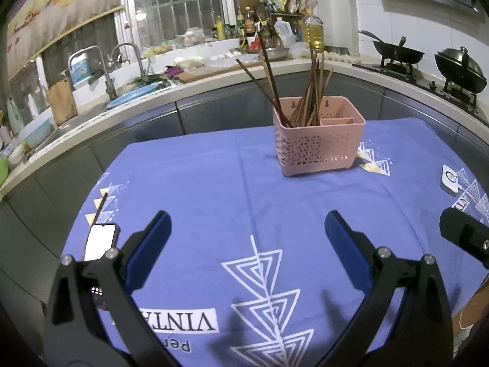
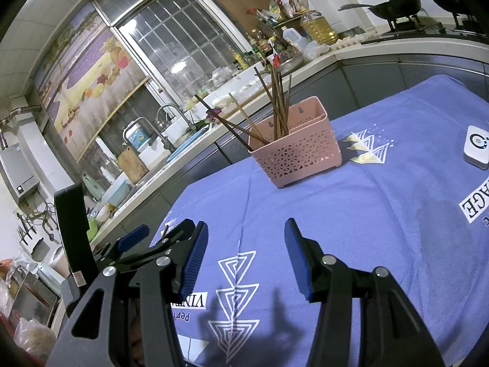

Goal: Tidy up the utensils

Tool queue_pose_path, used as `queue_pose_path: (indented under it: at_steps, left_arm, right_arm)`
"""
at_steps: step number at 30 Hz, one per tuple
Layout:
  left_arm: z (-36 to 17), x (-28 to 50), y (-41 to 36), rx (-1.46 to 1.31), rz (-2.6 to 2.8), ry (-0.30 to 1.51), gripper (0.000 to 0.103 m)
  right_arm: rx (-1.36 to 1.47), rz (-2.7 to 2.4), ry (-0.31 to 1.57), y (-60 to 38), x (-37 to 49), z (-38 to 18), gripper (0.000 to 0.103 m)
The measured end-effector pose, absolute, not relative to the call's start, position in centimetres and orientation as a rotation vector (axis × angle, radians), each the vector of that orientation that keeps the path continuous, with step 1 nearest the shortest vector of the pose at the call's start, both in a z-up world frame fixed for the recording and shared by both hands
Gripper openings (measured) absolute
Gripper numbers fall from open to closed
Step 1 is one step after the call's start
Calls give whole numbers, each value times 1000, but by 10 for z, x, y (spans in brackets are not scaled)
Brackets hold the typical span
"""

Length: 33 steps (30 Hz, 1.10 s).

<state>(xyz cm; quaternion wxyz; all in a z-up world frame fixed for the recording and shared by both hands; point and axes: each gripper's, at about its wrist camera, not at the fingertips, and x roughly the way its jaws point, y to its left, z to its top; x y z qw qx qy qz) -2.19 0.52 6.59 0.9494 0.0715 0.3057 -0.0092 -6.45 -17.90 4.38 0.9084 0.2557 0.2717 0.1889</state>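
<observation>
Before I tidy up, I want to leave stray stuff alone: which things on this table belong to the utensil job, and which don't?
Job:
pink holder
chopsticks in it
loose chopstick at the cloth's left edge

Lying about:
phone
white device

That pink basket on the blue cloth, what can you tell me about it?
The pink utensil basket looks like plastic, rectangular, with walls pierced by small triangular holes and two keyhole slots in its taller back wall. A divider splits it into compartments. It stands upright on the blue tablecloth near the table's far edge. Brown chopsticks stand bunched in the left compartment, several leaning out leftward; the right side looks empty from here. Neither gripper touches it.
</observation>
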Motion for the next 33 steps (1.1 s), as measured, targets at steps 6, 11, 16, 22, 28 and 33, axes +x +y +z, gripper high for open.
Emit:
queue_pose_path:
  at_steps: [6,11,16,22,28,33]
  left_arm:
    - [67,-23,8,135,-20,614,97]
    - [69,-25,9,117,-29,610,97]
    - [69,-25,8,116,-30,611,97]
    - [68,-24,9,118,-22,614,97]
    - [67,-23,11,110,-11,619,97]
    - [68,-23,13,113,17,608,97]
  right_arm:
    - [527,391,563,-178,-65,44,53]
    - [527,390,563,-178,-66,44,53]
    - [527,389,562,-177,-67,45,53]
    - [528,389,564,-177,-67,45,53]
    - [527,390,564,-175,-69,45,53]
    - [528,388,564,-175,-69,46,53]
